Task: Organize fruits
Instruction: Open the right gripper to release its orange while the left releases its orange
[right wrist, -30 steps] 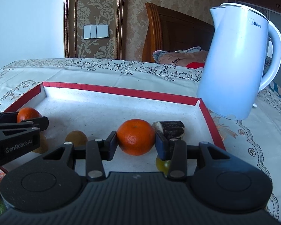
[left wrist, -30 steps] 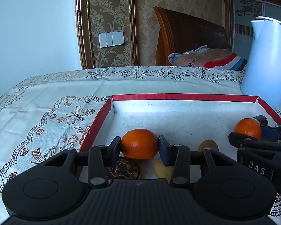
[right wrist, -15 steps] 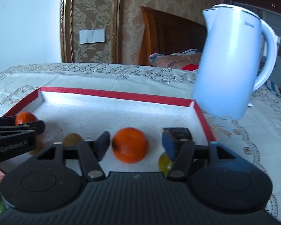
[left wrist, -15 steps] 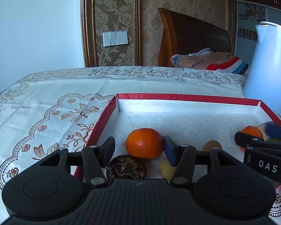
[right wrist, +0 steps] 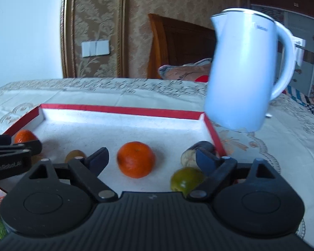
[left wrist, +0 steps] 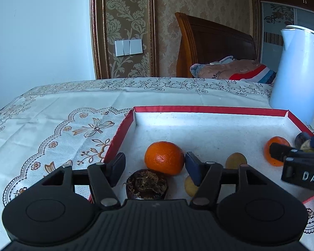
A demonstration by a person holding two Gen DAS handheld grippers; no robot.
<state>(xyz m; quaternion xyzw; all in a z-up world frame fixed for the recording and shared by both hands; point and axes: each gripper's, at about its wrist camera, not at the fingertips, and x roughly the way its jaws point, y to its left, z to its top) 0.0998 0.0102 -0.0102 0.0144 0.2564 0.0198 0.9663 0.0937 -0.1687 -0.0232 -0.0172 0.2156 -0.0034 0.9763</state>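
A red-rimmed tray (left wrist: 211, 110) with a white floor holds the fruit. One orange (left wrist: 164, 158) rests on the floor between the opening jaws of my left gripper (left wrist: 155, 167). A wide gap shows on its left and the right pad stands close beside it. A dark brown fruit (left wrist: 146, 185) and a small yellow one (left wrist: 189, 186) lie just below. In the right wrist view a second orange (right wrist: 136, 162) sits free between the opening jaws of my right gripper (right wrist: 151, 161). A green fruit (right wrist: 186, 179) and a cut dark fruit (right wrist: 196, 152) lie by its right finger.
A tall white kettle (right wrist: 245, 73) stands on the patterned tablecloth (left wrist: 52, 125) just past the tray's far right corner. A small brownish fruit (right wrist: 74, 154) lies mid-tray. A wooden chair back (left wrist: 213, 50) with folded cloths rises behind the table.
Both grippers were shut on their oranges a second ago. Both jaws have spread and the oranges now sit loose on the tray floor. The right view has tilted a little.
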